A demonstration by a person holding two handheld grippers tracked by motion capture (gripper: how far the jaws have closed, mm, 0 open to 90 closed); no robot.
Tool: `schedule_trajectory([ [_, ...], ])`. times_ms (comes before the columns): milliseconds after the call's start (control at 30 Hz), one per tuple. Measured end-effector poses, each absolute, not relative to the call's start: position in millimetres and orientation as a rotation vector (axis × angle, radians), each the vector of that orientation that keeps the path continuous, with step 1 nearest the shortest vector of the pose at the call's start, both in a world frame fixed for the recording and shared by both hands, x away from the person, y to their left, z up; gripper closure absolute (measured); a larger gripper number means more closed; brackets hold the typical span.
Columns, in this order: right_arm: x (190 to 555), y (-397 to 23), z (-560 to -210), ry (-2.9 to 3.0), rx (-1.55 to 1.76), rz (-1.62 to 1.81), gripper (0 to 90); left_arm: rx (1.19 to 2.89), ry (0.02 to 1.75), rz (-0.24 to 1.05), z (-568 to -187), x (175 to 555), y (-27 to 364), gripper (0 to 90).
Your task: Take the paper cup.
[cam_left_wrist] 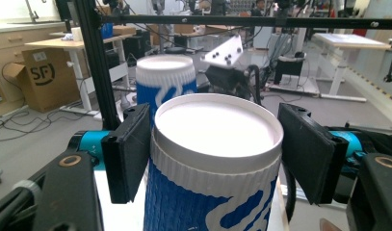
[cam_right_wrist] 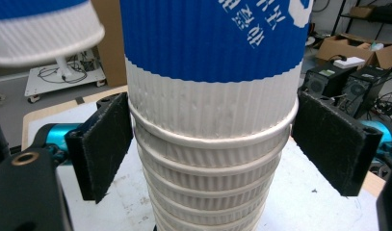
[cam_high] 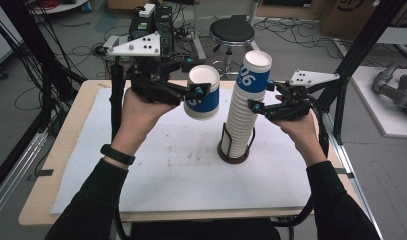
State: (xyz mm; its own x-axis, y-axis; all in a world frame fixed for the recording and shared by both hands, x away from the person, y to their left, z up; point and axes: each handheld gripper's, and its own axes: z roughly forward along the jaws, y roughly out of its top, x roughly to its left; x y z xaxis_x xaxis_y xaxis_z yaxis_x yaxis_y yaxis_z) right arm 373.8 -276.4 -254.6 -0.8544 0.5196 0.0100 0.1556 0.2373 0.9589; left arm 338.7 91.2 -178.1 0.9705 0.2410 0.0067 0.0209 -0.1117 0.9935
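Cups form the working set: one single cup (cam_high: pixel 203 93) and a tall stack of cups (cam_high: pixel 243 107) standing upside down in a dark round holder (cam_high: pixel 234 152) on the white mat (cam_high: pixel 156 165). Landmark: the stack. The single cup hangs inverted just left of the stack's upper part, clear of the mat, clamped between the jaws of the left gripper (cam_high: pixel 195 90). The right gripper (cam_high: pixel 260 98) sits at the right of the stack near its top; its jaws straddle the upper cups, with pads (cam_right_wrist: pixel 104 144) at the cup wall, contact on the far side uncertain.
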Motion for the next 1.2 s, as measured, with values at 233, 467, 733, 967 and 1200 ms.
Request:
schedule_trajectory([
  [233, 373, -276, -254, 2.200, 0.625, 1.645, 15.1, 1.679, 0.237, 0.163, -212, 336, 104, 30.0],
  [467, 373, -276, -255, 2.199, 0.624, 1.644, 15.1, 1.653, 0.261, 0.113, -242, 333, 111, 30.0],
  [733, 374, -279, -257, 2.193, 0.645, 1.687, 14.8, 1.636, 0.285, 0.090, -265, 327, 120, 29.9],
  [967, 369, -282, -257, 2.168, 0.657, 1.684, 14.8, 1.651, 0.286, 0.085, -273, 325, 121, 29.9],
  [1200, 362, -294, -260, 2.136, 0.693, 1.680, 14.9, 1.668, 0.288, 0.087, -280, 323, 120, 29.9],
])
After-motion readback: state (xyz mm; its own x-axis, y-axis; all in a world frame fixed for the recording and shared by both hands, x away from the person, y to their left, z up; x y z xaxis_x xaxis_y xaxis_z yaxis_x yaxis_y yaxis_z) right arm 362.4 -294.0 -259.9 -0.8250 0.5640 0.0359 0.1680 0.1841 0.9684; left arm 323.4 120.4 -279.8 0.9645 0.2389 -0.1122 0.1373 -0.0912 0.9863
